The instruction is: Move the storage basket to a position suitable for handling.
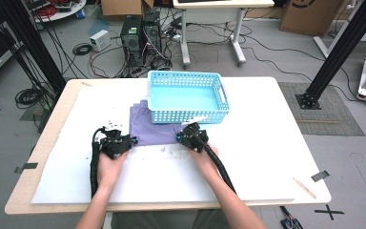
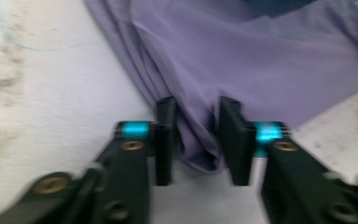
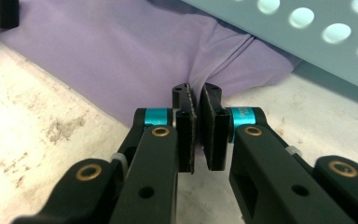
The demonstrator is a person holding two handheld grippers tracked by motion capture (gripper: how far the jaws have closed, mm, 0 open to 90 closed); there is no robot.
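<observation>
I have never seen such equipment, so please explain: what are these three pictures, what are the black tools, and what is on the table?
There is no robot here. A person sits at a white table and holds a black two-jaw gripper in each hand. The high view looks down from above: the left gripper and the right gripper both reach the near edge of a purple cloth. Behind the cloth stands a light blue plastic basket, which looks empty. It seems to rest partly on the cloth.

The other two pictures come from small cameras that ride on the grippers. In the left gripper view, the jaws stand apart around a fold of the cloth. In the right gripper view, the jaws are almost closed and pinch the cloth's edge.
</observation>
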